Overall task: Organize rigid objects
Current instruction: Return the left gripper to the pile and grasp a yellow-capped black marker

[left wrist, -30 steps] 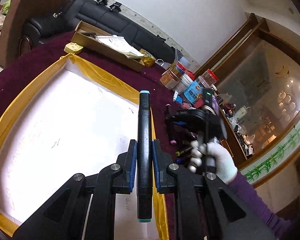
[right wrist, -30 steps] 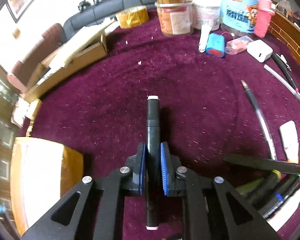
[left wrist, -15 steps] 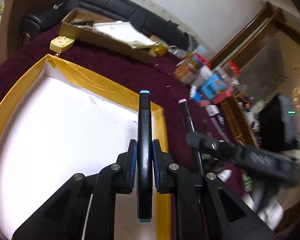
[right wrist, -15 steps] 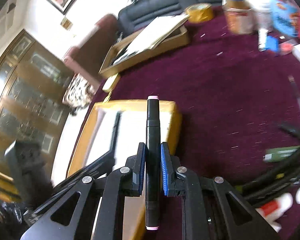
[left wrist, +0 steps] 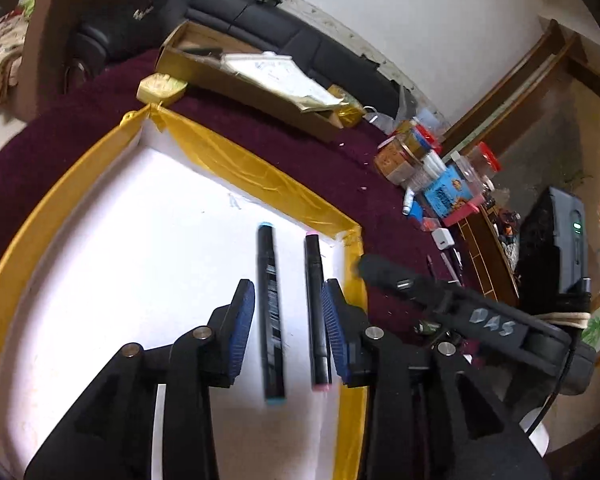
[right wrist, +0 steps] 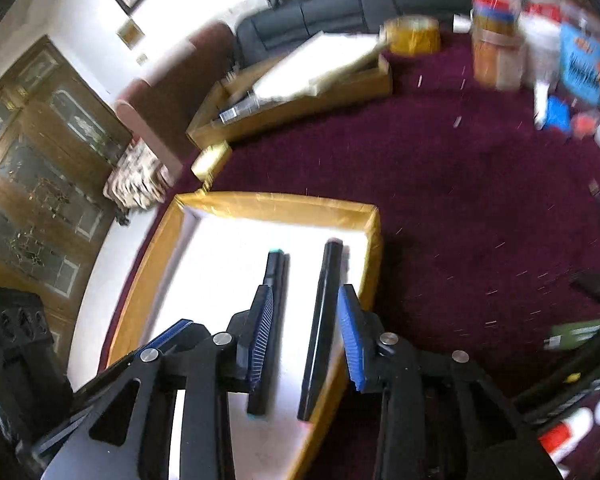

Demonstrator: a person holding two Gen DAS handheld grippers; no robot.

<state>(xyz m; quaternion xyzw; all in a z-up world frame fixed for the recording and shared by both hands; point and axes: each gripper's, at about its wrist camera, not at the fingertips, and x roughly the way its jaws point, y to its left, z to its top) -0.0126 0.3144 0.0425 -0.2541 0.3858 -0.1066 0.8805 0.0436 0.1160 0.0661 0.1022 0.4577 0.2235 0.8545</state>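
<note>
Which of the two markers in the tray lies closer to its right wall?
The pink-capped marker, lying beside the tray's gold-taped right wall; the blue-capped marker lies parallel to it, farther left.

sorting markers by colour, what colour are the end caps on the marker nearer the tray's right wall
Pink, on both ends of that marker; the left wrist view shows it best.

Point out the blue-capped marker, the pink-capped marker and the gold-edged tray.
blue-capped marker point(left wrist: 271, 312), left wrist view, on mid-barrel.
pink-capped marker point(left wrist: 315, 304), left wrist view, on mid-barrel.
gold-edged tray point(left wrist: 256, 172), left wrist view, on its far gold rim.
</note>
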